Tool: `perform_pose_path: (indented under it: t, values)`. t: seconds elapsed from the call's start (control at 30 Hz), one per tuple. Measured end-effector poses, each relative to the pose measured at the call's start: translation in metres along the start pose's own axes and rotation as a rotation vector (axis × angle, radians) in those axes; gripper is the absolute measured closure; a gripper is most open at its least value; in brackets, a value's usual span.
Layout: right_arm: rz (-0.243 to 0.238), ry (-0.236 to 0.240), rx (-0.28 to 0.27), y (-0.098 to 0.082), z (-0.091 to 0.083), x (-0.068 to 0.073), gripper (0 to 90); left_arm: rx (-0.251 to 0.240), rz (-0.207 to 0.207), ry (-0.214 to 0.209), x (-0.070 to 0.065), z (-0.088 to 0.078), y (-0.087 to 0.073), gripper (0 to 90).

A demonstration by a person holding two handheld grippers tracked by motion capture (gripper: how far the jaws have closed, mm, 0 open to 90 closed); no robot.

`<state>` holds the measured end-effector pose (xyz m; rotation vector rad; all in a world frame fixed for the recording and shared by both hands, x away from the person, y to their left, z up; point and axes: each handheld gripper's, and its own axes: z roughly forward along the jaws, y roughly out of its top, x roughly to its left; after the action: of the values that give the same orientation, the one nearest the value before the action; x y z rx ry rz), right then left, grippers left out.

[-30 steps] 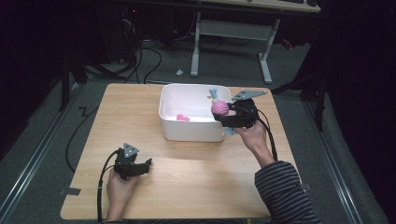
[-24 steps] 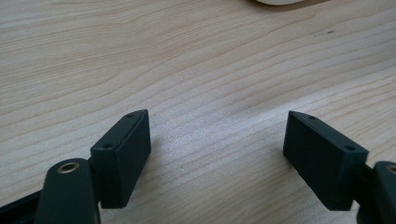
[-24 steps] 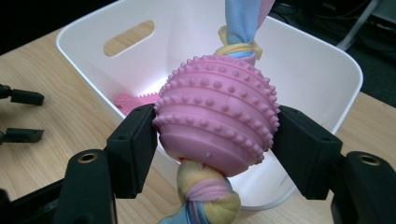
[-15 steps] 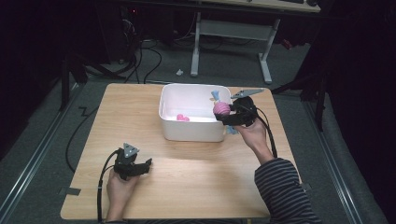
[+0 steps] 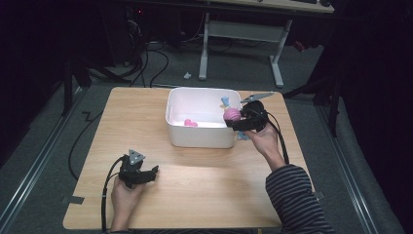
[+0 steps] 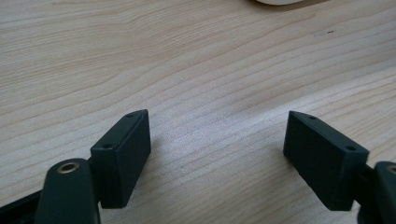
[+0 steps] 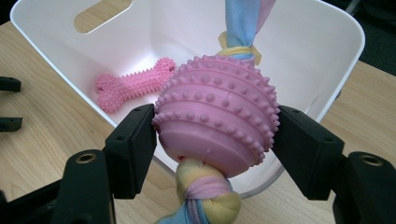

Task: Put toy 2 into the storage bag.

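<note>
Jaws of right gripper point(image 7: 215, 135) clamping pink ball point(image 7: 217, 114), left gripper point(image 6: 217, 156) spread, wooden table point(image 5: 204, 195), dark room

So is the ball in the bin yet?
Not yet. The right gripper is shut on the ball, holding it over the bin's rim; a pink bone lies inside.

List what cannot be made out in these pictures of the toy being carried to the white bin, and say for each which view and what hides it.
- Pink ball toy: in the right gripper view its fleece rope ends run off the top and bottom edges.
- Pink bone: too small in the high view to show texture.
- White bin: cut off by the left gripper view's top edge.
- Right gripper: in the high view its jaw tips are hidden by the ball.
</note>
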<state>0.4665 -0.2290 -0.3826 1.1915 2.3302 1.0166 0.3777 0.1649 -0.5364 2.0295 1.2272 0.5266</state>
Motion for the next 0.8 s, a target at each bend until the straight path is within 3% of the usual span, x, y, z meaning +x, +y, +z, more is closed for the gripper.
perform_pose_path:
  t: [0.43,0.8]
  values:
    - [0.013,0.012,-0.031,-0.003,-0.004,-0.001,31.1,0.0,0.0,0.0,0.0,0.0,0.0,23.2]
    - [0.038,0.006,-0.115,-0.014,-0.024,-0.003,32.3,0.0,0.0,0.0,0.0,0.0,0.0,23.2]
